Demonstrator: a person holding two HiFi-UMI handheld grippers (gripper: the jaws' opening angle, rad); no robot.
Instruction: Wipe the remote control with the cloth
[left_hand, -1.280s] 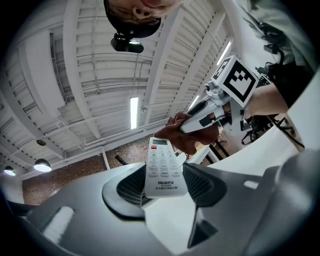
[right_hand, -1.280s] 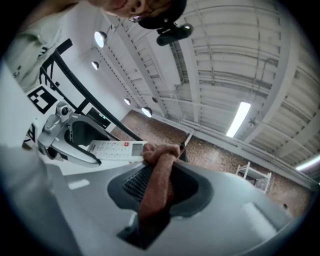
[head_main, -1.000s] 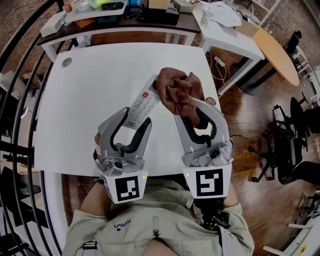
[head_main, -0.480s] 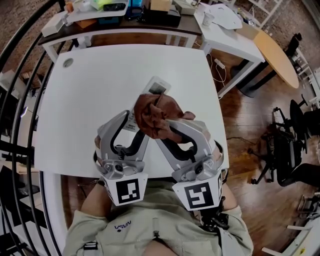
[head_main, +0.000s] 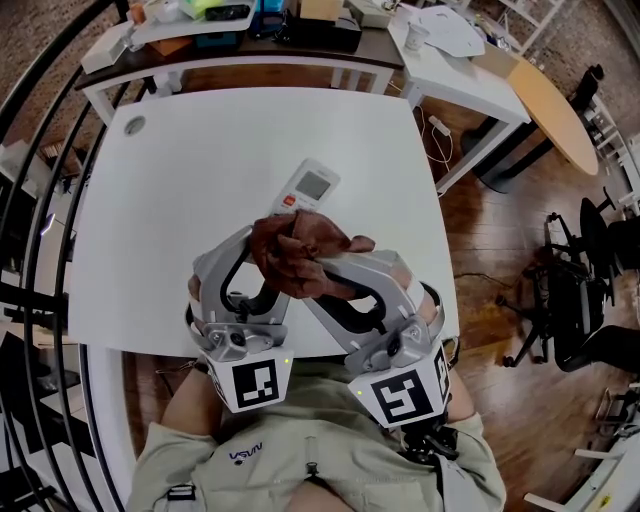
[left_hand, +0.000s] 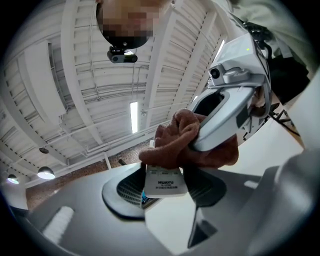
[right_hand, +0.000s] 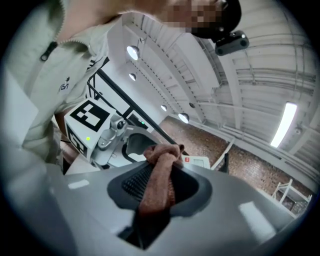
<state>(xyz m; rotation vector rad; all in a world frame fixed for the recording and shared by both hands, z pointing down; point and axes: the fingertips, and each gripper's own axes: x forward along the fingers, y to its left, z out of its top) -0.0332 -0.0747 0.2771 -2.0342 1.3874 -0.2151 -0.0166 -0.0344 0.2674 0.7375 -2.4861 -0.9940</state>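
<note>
In the head view a white remote control (head_main: 310, 186) lies tilted over the white table (head_main: 180, 200), its display end bare. Its near end sits between the jaws of my left gripper (head_main: 262, 264), which is shut on it. A brown cloth (head_main: 296, 254) is bunched on the remote's lower half, just above the left jaws, with my right gripper (head_main: 306, 268) shut on it. The left gripper view has the remote's end (left_hand: 165, 183) between the pads of the left gripper (left_hand: 167, 196), under the cloth (left_hand: 180, 145). In the right gripper view the cloth (right_hand: 159, 186) is pinched in the right gripper (right_hand: 157, 196).
A round grommet (head_main: 133, 125) sits at the table's far left corner. A cluttered bench (head_main: 240, 30) stands behind the table and another white desk (head_main: 450, 60) at the back right. Office chairs (head_main: 575, 290) are on the wooden floor to the right.
My right gripper has dragged the cloth down the remote toward me and the left jaws. The remote's display end has come out from under the cloth. The left gripper has stayed put.
</note>
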